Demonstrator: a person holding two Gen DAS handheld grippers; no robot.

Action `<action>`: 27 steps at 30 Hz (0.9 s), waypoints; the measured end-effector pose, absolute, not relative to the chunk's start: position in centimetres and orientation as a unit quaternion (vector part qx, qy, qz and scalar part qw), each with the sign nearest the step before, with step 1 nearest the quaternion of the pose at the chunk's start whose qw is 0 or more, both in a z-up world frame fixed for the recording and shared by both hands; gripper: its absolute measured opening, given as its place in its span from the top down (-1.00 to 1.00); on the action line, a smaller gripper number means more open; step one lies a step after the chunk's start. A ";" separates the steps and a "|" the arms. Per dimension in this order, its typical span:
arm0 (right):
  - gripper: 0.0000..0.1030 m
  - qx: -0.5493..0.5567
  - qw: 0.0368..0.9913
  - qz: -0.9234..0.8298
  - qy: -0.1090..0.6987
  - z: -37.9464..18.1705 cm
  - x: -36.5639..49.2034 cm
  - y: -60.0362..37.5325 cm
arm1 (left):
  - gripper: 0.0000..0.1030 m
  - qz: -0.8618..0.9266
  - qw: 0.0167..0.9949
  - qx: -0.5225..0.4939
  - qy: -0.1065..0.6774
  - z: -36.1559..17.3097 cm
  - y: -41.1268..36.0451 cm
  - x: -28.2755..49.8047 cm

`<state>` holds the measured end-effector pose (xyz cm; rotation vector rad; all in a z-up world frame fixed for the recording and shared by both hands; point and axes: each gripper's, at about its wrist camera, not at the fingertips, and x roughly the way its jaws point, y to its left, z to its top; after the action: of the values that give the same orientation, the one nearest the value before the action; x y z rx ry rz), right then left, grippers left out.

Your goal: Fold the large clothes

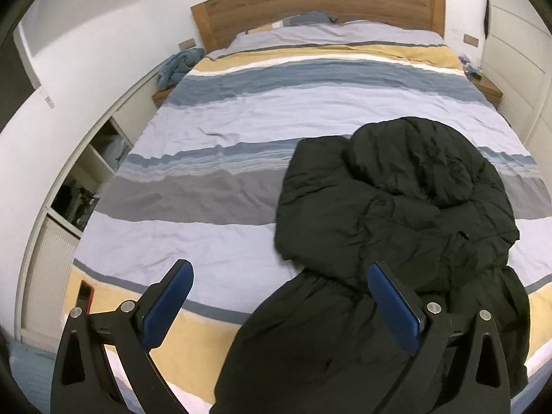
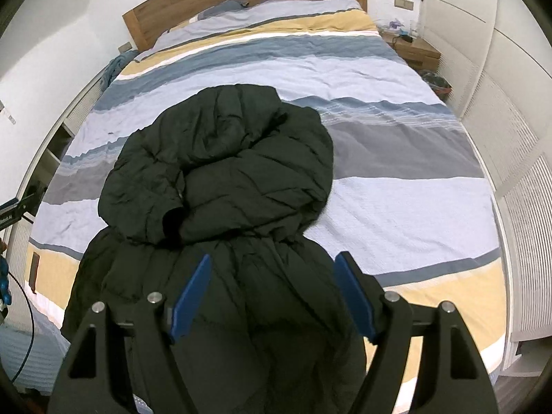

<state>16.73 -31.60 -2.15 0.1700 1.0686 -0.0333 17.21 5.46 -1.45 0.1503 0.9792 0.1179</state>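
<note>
A large black puffer coat (image 1: 396,214) lies on the striped bed, its upper part with hood and sleeves folded in over the body. Its lower part hangs over the bed's near edge. In the right wrist view the same coat (image 2: 224,158) fills the middle, with a sleeve cuff opening at its centre. My left gripper (image 1: 279,272) hovers above the coat's left lower edge, jaws wide apart, nothing between the blue pads. My right gripper (image 2: 272,264) hangs over the coat's lower part, jaws apart and holding nothing.
The bed's striped duvet (image 1: 224,114) spreads wide to the left and behind the coat, up to a wooden headboard (image 1: 310,3). A blue garment (image 1: 179,65) lies on the left nightstand. White cabinets (image 2: 500,138) line the right side. A dark phone-like item (image 1: 84,293) rests near the bed's front left edge.
</note>
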 end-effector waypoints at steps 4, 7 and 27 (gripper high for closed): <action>-0.42 0.084 0.857 -0.022 0.508 -1.7 16.1 -32.3 | -0.95 0.071 0.875 0.069 0.473 -1.4 6.9 16.6; -0.42 0.083 0.855 -0.029 0.511 -1.5 15.5 -32.7 | -0.98 0.080 0.873 0.066 0.476 -1.4 8.0 16.1; -0.43 0.101 0.840 -0.081 0.526 -2.1 11.2 -36.0 | -0.98 0.125 0.851 0.074 0.505 -3.4 12.8 14.3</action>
<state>11.22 -36.03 -2.07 0.2142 1.1127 -0.1718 14.31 12.79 -3.42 0.1561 1.0641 0.2637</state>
